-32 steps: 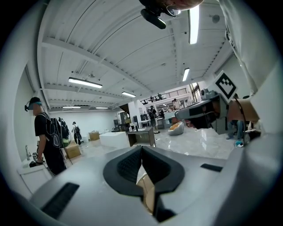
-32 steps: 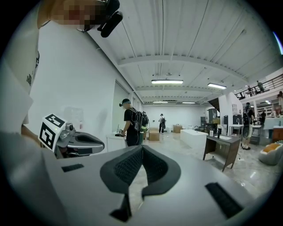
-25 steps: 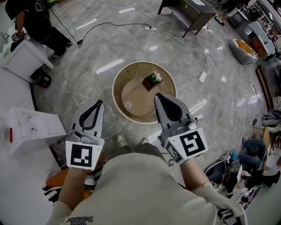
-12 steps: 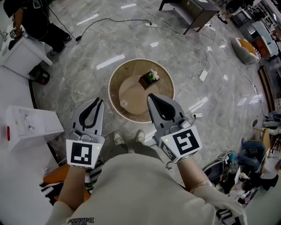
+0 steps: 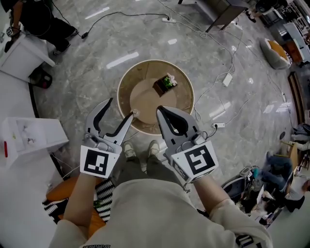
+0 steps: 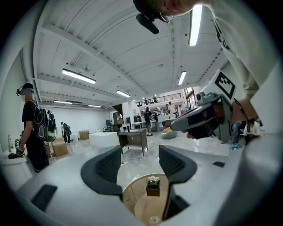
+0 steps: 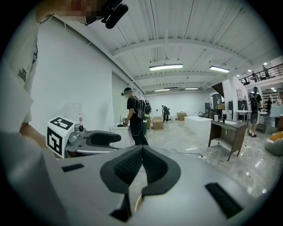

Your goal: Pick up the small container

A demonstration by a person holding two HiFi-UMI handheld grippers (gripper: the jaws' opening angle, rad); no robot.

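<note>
The small clear container stands on the near edge of a round wooden table; in the left gripper view the container shows at the bottom edge. A little potted plant sits further back on the table. My left gripper hovers over the table's near rim with its jaws opening and nothing between them; its right fingertip is close beside the container. My right gripper is shut and empty, held above the table's near right edge.
A white cabinet stands on the left. Cables and a power strip lie on the marble floor to the right. A dark desk is at the far end, and a person in black stands at the upper left.
The left gripper's jaws have gone from shut to open. Both grippers have moved forward, nearer the table's edge. The right gripper stays shut.
</note>
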